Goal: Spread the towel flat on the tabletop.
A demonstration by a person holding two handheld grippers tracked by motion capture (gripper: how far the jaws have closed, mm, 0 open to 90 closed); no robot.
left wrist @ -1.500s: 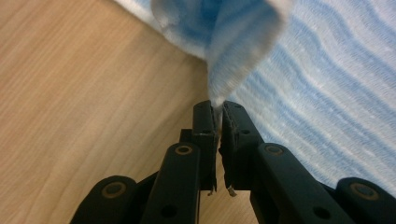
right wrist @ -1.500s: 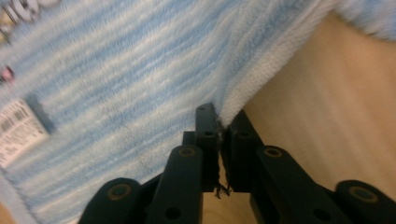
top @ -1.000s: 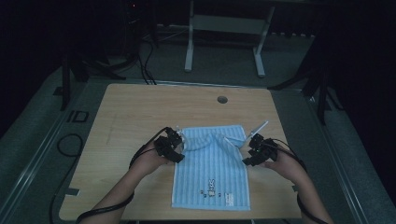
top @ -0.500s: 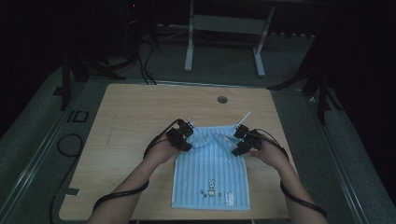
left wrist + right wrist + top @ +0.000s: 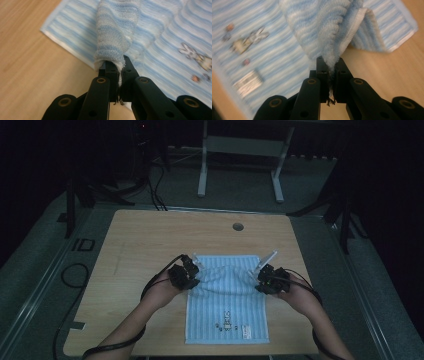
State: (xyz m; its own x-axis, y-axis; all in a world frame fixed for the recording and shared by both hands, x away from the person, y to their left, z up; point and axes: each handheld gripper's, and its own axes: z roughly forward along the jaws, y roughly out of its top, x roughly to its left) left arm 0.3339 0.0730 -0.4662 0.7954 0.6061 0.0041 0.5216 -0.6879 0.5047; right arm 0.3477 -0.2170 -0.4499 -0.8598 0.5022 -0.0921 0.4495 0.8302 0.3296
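A blue and white striped towel (image 5: 227,312) lies on the wooden table (image 5: 145,240), with a small printed figure and a label near its close end. My left gripper (image 5: 189,276) is at the towel's left edge and my right gripper (image 5: 264,281) at its right edge. In the left gripper view the jaws (image 5: 117,63) have just been closing and are shut on a raised fold of towel (image 5: 117,30). In the right gripper view the jaws (image 5: 330,62) have likewise just been closing and pinch a bunched fold of towel (image 5: 322,27). The cloth between the two grippers is lifted and wrinkled.
A round cable hole (image 5: 238,226) sits in the table's far middle. Bare wood surrounds the towel on the left, right and far sides. Behind the table stands a white frame (image 5: 240,145) on the floor. Cables (image 5: 75,275) lie to the left.
Both grippers reached forward and inward over the towel's far part, then drew back toward the person and outward. The towel's far part has gone from lying flat to being bunched and lifted between them.
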